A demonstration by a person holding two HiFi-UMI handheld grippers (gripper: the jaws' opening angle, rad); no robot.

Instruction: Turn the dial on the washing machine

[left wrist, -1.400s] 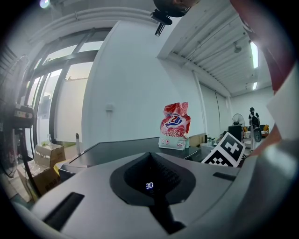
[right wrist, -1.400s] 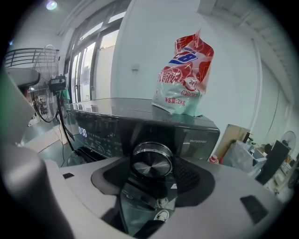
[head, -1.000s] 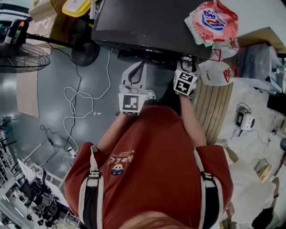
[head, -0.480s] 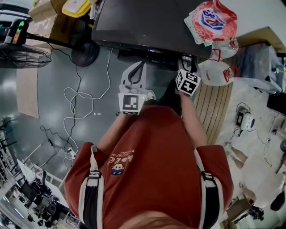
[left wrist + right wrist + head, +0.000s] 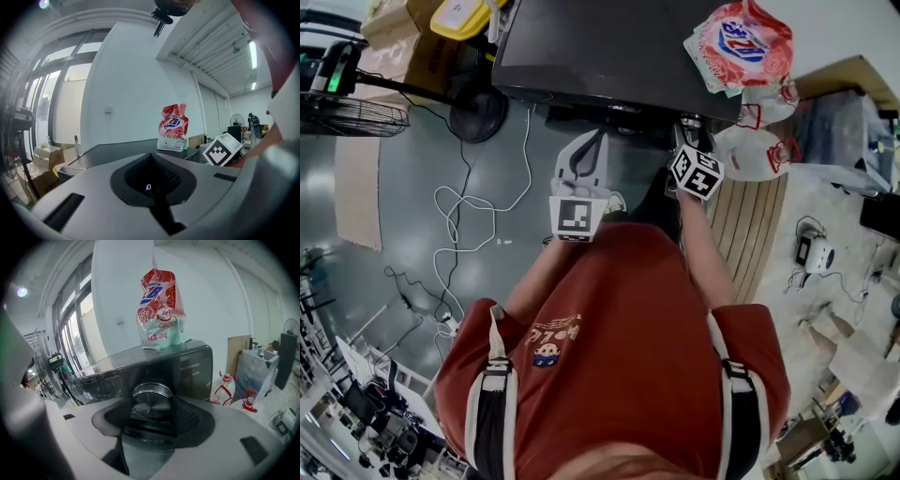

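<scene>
Two grippers are presented to the front of the washing machine (image 5: 609,47), a dark unit with a flat dark lid.

1. The right gripper (image 5: 692,129) is at the machine's front panel, toward its right end. Its jaws are pinched on the dial (image 5: 151,401), a round brushed-metal knob on that panel. One ribbed pad (image 5: 188,414) bears on the dial's side.
2. The left gripper (image 5: 598,139) is held off the same front panel, left of the dial and touching nothing. Its jaws are pressed together with nothing between them.
3. A red and white detergent bag (image 5: 745,42) stands on the machine's lid at its right rear corner.
4. A white cable (image 5: 459,202) lies looped on the floor in front of the machine, to its left.
</scene>
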